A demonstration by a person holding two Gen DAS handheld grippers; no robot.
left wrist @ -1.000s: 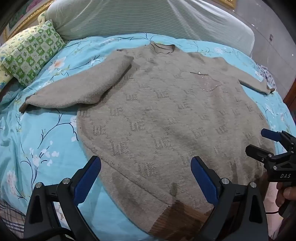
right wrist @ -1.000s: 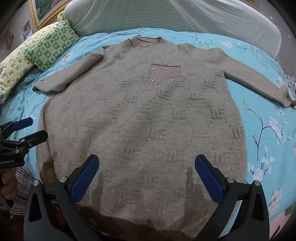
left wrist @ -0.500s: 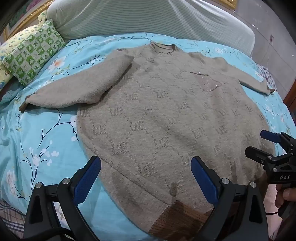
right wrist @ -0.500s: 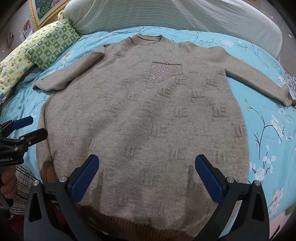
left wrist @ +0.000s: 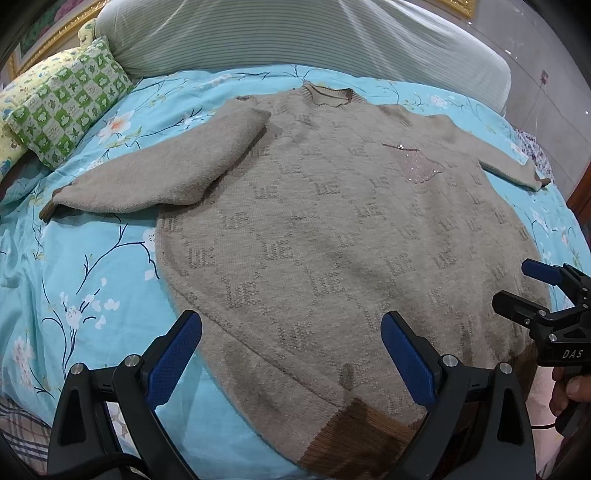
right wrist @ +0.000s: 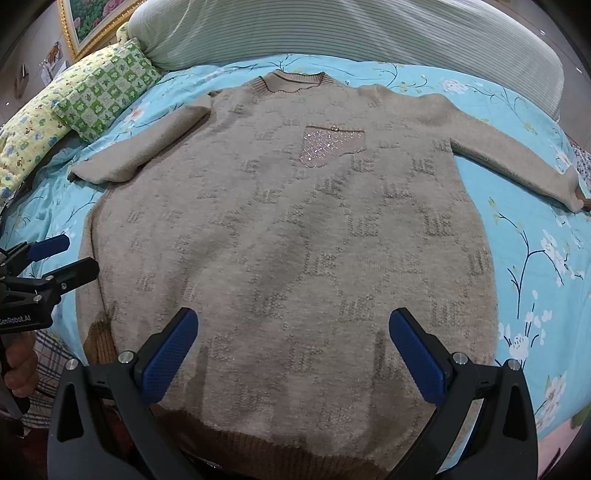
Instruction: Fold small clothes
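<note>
A beige knit sweater (left wrist: 332, 229) lies flat, front up, on the bed, collar at the far end, brown hem nearest me. It also fills the right wrist view (right wrist: 295, 229), with a sequined pocket (right wrist: 328, 146). Both sleeves are spread out to the sides. My left gripper (left wrist: 291, 343) is open and empty above the hem's left part. My right gripper (right wrist: 293, 339) is open and empty above the hem's middle. Each gripper shows in the other's view: the right one (left wrist: 517, 282) at the right edge, the left one (right wrist: 79, 254) at the left edge.
A light blue floral bedsheet (left wrist: 85, 266) covers the bed. A green checked pillow (left wrist: 66, 118) and a yellow pillow (right wrist: 29, 133) lie at the far left. A striped grey headboard cushion (right wrist: 369, 29) runs along the back. A plaid cloth (right wrist: 51, 358) sits at the near left.
Both grippers have crept slightly forward over the sweater's hem. Their jaws stay open and the sweater has not moved.
</note>
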